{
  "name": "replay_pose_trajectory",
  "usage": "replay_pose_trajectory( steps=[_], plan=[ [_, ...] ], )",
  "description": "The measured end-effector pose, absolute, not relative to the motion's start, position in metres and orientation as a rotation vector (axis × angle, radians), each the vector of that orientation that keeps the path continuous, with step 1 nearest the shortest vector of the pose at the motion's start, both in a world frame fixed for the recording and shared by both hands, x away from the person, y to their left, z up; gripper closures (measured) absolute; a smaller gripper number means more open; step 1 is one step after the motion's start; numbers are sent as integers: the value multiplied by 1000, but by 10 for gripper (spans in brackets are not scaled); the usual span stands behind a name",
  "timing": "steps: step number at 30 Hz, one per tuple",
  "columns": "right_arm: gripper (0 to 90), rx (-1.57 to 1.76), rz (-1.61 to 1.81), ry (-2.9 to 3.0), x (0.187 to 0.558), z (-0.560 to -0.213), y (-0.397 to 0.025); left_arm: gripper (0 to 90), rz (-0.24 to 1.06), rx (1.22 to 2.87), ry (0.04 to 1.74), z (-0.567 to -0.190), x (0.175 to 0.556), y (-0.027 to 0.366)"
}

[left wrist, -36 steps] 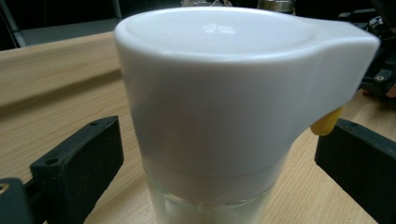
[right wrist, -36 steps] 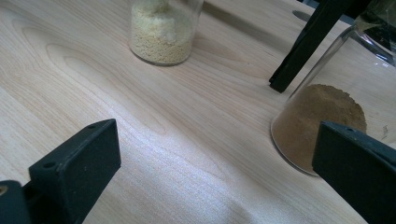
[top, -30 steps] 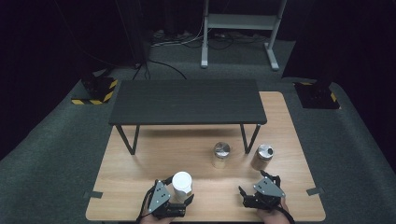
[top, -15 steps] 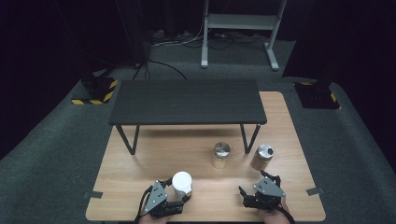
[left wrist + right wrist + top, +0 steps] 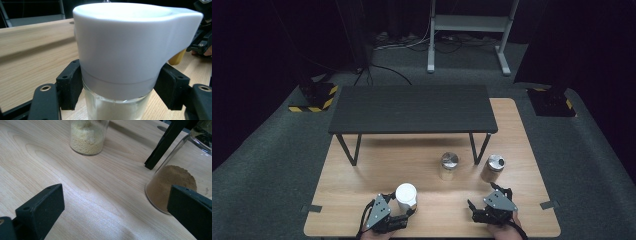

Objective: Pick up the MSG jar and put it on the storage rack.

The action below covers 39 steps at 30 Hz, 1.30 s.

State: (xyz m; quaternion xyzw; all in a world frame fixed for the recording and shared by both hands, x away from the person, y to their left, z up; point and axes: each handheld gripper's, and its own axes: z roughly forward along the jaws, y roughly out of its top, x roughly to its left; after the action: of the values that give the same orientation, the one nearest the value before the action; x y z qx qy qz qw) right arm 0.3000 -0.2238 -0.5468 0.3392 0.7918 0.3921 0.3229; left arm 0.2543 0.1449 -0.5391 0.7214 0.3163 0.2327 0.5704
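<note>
So the left gripper [image 5: 404,212] sits at the near left of the wooden table [image 5: 377,165], jaws clamped on the glass just below the lid of a white-capped jar [image 5: 125,50] standing upright. Over right, the right gripper [image 5: 487,205] rests wide open with nothing in it, a jar of brown powder [image 5: 172,185] just beside one jaw, a yellow-grain jar [image 5: 87,137] farther off.
</note>
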Motion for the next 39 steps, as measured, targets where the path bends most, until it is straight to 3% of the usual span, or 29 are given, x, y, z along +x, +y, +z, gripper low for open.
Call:
replay_pose_trajectory(
  steps=[39],
  plan=[
    [1, 885, 1029, 2086, 300, -547, -224, 305, 659, 1635, 795, -503, 250, 178]
  ],
)
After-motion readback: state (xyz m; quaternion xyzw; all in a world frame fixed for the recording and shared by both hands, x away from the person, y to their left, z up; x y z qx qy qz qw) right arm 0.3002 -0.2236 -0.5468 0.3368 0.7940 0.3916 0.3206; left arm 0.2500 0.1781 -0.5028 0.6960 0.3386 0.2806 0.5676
